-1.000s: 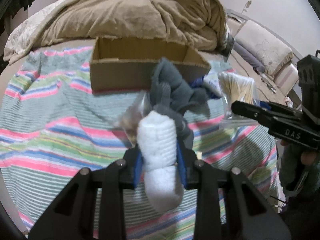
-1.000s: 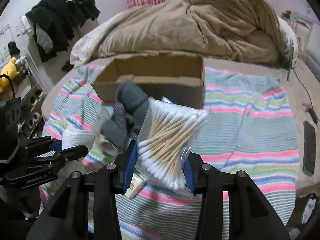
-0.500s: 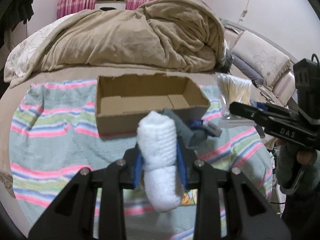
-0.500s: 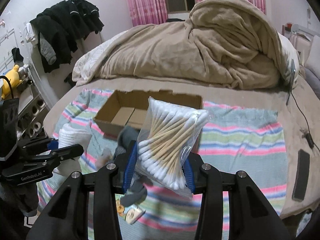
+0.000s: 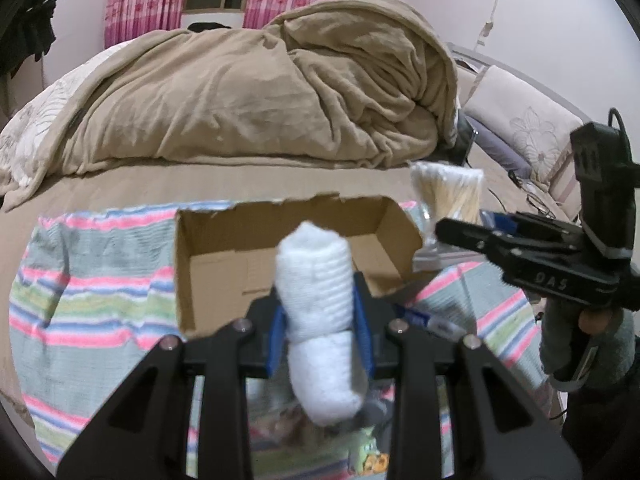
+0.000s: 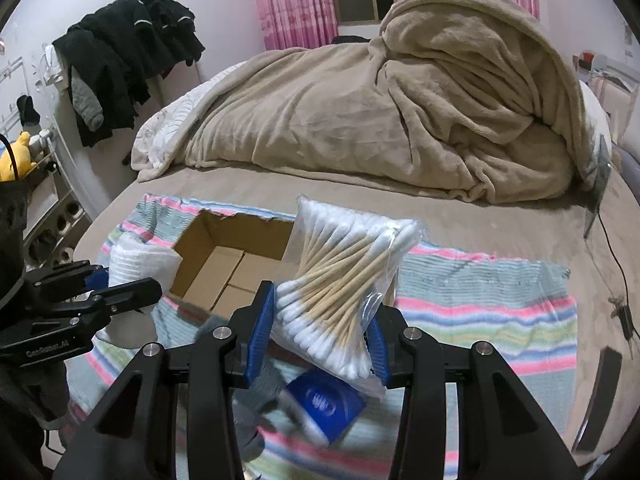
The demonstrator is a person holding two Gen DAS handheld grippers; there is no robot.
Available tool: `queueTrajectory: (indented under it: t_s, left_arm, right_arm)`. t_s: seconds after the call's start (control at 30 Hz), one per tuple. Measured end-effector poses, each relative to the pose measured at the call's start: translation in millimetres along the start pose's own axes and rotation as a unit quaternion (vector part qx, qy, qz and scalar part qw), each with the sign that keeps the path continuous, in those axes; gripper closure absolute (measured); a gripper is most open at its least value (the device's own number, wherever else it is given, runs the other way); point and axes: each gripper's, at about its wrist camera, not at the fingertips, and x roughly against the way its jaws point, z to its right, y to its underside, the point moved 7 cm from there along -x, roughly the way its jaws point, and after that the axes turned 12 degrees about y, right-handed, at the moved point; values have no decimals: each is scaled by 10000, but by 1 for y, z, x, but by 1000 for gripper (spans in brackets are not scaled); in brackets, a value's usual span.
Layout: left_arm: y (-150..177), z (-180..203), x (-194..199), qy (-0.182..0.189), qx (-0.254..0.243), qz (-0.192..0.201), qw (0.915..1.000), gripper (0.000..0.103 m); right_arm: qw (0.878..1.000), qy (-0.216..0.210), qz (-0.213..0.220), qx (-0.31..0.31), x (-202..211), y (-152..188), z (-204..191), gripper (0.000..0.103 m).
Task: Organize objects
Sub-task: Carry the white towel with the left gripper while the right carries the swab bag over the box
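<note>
My left gripper [image 5: 318,328] is shut on a rolled white sock [image 5: 316,304] and holds it above the near wall of an open cardboard box [image 5: 224,264]. The white sock also shows in the right wrist view [image 6: 136,260], left of the cardboard box [image 6: 224,272]. My right gripper [image 6: 316,336] is shut on a clear bag of cotton swabs [image 6: 340,280], held over the box's right side. The bag of cotton swabs [image 5: 448,192] and right gripper [image 5: 460,234] show right of the box in the left wrist view.
The box sits on a striped cloth [image 6: 480,304] on a bed with a heaped beige duvet [image 6: 400,112]. A blue-and-white packet [image 6: 324,404] and grey cloth [image 6: 240,412] lie below my grippers. A dark phone [image 6: 600,396] lies at the right edge.
Both grippers have risen and moved forward toward the box with their loads; the grey cloth and packets have dropped below and behind them.
</note>
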Motion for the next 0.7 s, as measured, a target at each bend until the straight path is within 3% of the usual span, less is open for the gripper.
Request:
queueTrajectory:
  t_s: [0.33,0.7]
  left_arm:
    - [-31,-5,-49,79,37,-49,9999,72]
    - [-22,-14,-102,292,405,-344,9982,72]
  right_arm:
    - [9998,-63,-126,108,-34,-15,1,58]
    - [9981,-195,-576,75,-73,1,3,58]
